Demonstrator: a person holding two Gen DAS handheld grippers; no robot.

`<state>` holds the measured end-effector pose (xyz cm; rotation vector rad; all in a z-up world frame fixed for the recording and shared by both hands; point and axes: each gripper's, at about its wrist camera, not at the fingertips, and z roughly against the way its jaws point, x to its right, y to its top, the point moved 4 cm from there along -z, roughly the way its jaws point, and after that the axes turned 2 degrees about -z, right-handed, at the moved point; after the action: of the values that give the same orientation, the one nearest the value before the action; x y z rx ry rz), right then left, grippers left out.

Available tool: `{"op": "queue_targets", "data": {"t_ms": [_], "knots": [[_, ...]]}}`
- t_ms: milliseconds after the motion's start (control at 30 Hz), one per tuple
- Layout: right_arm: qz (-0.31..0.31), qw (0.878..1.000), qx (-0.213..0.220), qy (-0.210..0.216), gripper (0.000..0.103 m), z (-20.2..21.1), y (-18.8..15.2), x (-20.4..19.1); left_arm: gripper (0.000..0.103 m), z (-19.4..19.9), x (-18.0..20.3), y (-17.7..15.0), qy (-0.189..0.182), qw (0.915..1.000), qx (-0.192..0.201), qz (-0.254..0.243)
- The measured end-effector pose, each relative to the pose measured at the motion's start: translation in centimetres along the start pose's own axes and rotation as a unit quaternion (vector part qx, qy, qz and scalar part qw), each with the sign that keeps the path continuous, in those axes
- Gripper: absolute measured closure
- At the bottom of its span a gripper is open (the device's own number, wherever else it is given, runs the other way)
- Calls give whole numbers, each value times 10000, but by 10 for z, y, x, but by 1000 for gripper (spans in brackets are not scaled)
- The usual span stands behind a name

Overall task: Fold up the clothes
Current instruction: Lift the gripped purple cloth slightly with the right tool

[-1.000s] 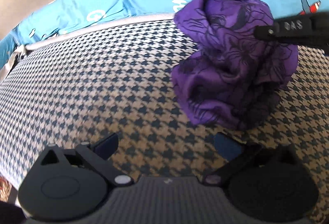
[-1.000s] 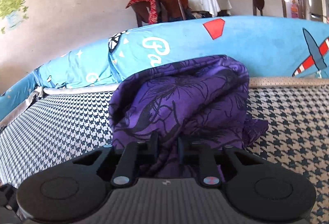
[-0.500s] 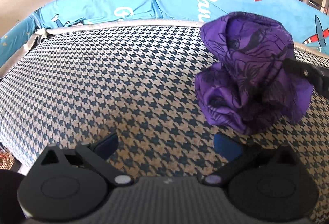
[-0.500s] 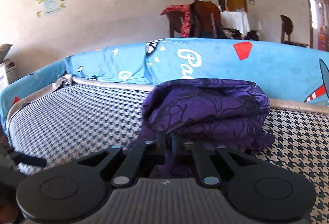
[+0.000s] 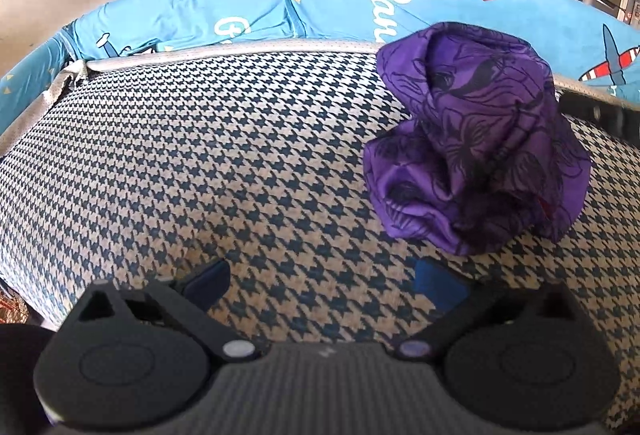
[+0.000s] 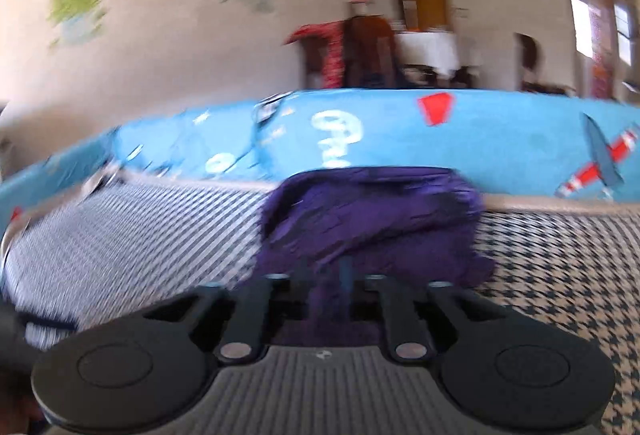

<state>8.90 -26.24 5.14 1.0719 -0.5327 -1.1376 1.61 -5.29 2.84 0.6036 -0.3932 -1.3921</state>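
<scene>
Folding barely begun: we have one bunched garment and no neat fold yet.

On the houndstooth cushion [image 5: 200, 163], the purple garment [image 5: 472, 155] sits crumpled at far right near the blue backrest [image 5: 248, 11]; no containers show. Our right gripper [image 6: 325, 275] is opening with cloth between its fingers (view blurred); the left gripper [image 5: 322, 277] stands wide and empty.
</scene>
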Motion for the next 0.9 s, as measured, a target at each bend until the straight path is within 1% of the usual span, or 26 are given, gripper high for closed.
{"op": "queue_targets", "data": {"t_ms": [33, 67, 100, 133, 167, 233, 333, 400, 433, 467, 500, 633, 700, 767, 800, 833, 867, 900], "knots": [[-174, 9998, 43, -132, 51, -2, 4, 8, 0, -2, 2, 0, -8, 10000, -22, -15], [-291, 9992, 78, -262, 44, -5, 6, 14, 0, -4, 4, -1, -13, 10000, -43, -45], [-416, 9984, 103, -375, 43, -8, 9, 20, 0, -6, 6, -2, -18, 10000, -64, -74], [-572, 9975, 83, -415, 38, -11, 10, 26, 0, -8, 8, -3, -18, 9999, -82, -105], [-729, 9965, 34, -418, 30, -15, 11, 29, 0, -9, 9, -4, -10, 9999, -95, -141], [-1037, 9938, -97, -394, 27, -25, 11, 35, 0, -12, 10, -6, -7, 9998, -116, -179], [-1258, 9912, -267, -300, 25, -40, 10, 36, 0, -13, 10, -7, -38, 9997, -144, -172], [-1336, 9901, -343, -261, 18, -49, 8, 35, 0, -14, 10, -7, -39, 9997, -160, -183], [-1403, 9891, -362, -244, 12, -52, 6, 35, 0, -15, 10, -7, -30, 9997, -164, -196], [-1480, 9880, -396, -195, 9, -55, 4, 34, 0, -15, 10, -7, -14, 9996, -173, -204], [-1552, 9867, -465, -132, 9, -59, 1, 34, 0, -16, 10, -7, 4, 9996, -188, -202], [-1706, 9829, -694, -76, 9, -77, -9, 35, 0, -17, 7, -8, 34, 9996, -241, -160], [-1678, 9831, -733, -32, 15, -83, -12, 33, 0, -18, 5, -8, 62, 9995, -256, -145], [-1564, 9848, -748, 23, 34, -86, -14, 30, 0, -17, 4, -8, 88, 9995, -267, -126], [-1488, 9860, -749, 53, 39, -87, -14, 28, 0, -17, 4, -8, 101, 9995, -269, -120], [-1412, 9871, -751, 82, 49, -88, -15, 26, 0, -16, 4, -8, 113, 9995, -271, -113], [-1341, 9881, -747, 113, 57, -89, -15, 24, 0, -16, 4, -7, 128, 9995, -271, -108], [-1290, 9889, -723, 152, 61, -87, -15, 22, 0, -15, 4, -7, 146, 9995, -264, -108]]}}
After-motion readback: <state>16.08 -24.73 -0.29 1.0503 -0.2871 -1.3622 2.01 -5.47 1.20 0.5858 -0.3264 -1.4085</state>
